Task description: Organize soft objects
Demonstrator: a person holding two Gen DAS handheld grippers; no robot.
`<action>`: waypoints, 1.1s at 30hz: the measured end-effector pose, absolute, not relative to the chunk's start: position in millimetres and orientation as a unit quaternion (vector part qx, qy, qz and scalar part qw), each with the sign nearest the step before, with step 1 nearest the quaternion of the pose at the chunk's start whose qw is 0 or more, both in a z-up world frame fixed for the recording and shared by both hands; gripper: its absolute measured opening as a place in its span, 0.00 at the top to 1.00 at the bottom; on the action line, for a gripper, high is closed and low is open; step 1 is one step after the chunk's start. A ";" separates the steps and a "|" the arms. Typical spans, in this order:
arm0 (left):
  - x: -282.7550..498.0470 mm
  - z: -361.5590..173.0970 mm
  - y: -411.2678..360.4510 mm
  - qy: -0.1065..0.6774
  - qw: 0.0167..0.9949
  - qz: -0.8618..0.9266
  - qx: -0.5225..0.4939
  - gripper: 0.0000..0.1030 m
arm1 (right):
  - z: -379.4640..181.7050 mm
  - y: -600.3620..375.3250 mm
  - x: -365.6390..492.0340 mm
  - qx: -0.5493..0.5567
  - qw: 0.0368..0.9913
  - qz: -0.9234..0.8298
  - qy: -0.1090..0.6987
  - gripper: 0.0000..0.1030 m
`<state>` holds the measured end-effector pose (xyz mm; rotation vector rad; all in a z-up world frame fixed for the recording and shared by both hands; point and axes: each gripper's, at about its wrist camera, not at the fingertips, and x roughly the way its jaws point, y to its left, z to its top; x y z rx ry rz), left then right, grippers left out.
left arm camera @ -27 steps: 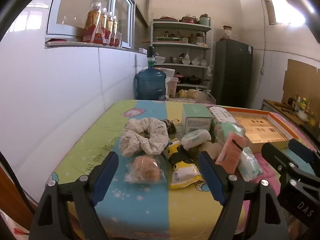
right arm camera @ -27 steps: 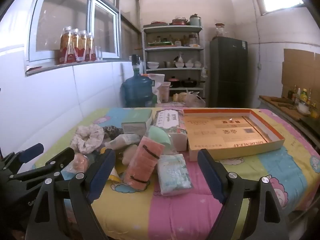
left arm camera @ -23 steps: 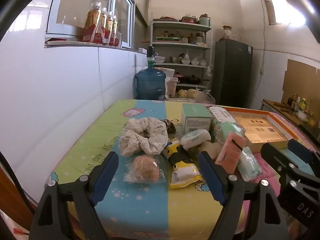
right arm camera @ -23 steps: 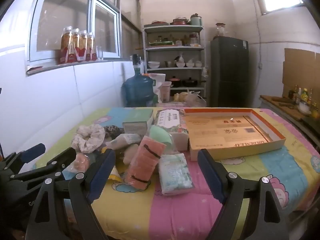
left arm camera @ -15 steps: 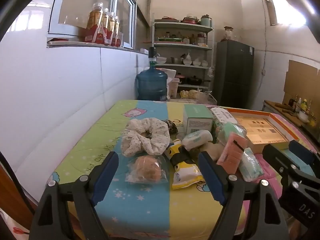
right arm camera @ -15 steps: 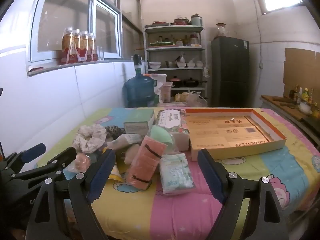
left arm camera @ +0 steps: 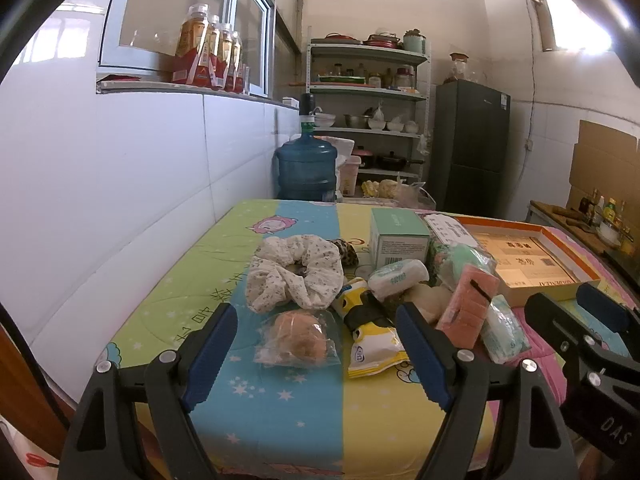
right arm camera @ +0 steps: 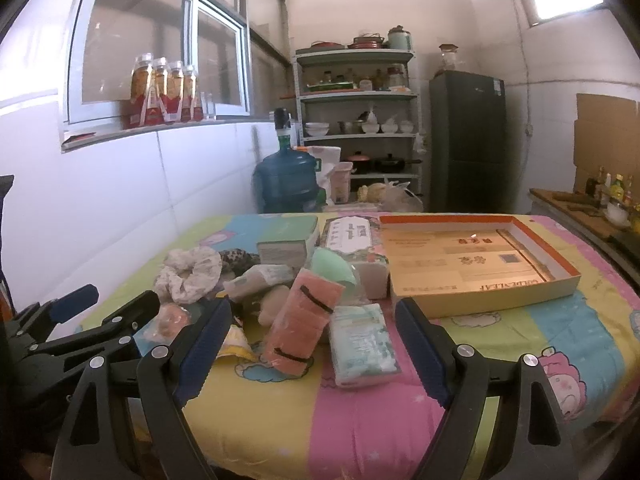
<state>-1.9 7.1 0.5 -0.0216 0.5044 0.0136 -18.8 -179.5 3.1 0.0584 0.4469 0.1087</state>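
A pile of soft things lies on the colourful table cover [left arm camera: 280,408]: a white floral scrunchie [left arm camera: 294,274], a bagged brown puff [left arm camera: 298,340], a yellow pouch [left arm camera: 372,344], a white tissue pack [left arm camera: 396,274], an orange sponge stack [right arm camera: 302,322] and a pale wipes pack [right arm camera: 362,344]. An open orange-rimmed cardboard box [right arm camera: 480,264] lies to the right. My left gripper [left arm camera: 316,356] is open and empty, held before the puff. My right gripper [right arm camera: 312,348] is open and empty, held before the sponge stack and wipes pack.
A green carton [left arm camera: 398,238] and a printed tissue box [right arm camera: 354,240] stand behind the pile. A white tiled wall runs along the left. A blue water jug [left arm camera: 306,168], shelves [left arm camera: 368,120] and a dark fridge [left arm camera: 472,148] stand beyond the table.
Both views have drifted very slightly; the objects have not moved and both grippers stay open.
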 end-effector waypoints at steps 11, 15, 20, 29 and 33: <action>-2.1 0.1 6.4 0.249 0.968 0.008 -0.011 0.21 | 2.7 -178.9 -18.6 0.030 0.973 0.059 0.222 0.17; -2.2 0.3 6.5 0.248 0.969 0.008 -0.011 0.21 | 2.8 -178.6 -18.7 0.030 0.973 0.059 0.222 0.17; -2.1 0.2 7.0 0.249 0.968 0.008 -0.012 0.21 | 2.8 -178.4 -18.6 0.030 0.973 0.059 0.223 0.17; -2.1 0.4 7.8 0.248 0.969 0.008 -0.013 0.21 | 2.7 -178.4 -18.8 0.030 0.973 0.059 0.222 0.17; -1.8 0.7 9.4 0.248 0.969 0.008 -0.014 0.21 | 2.2 -177.9 -19.0 0.030 0.973 0.059 0.222 0.17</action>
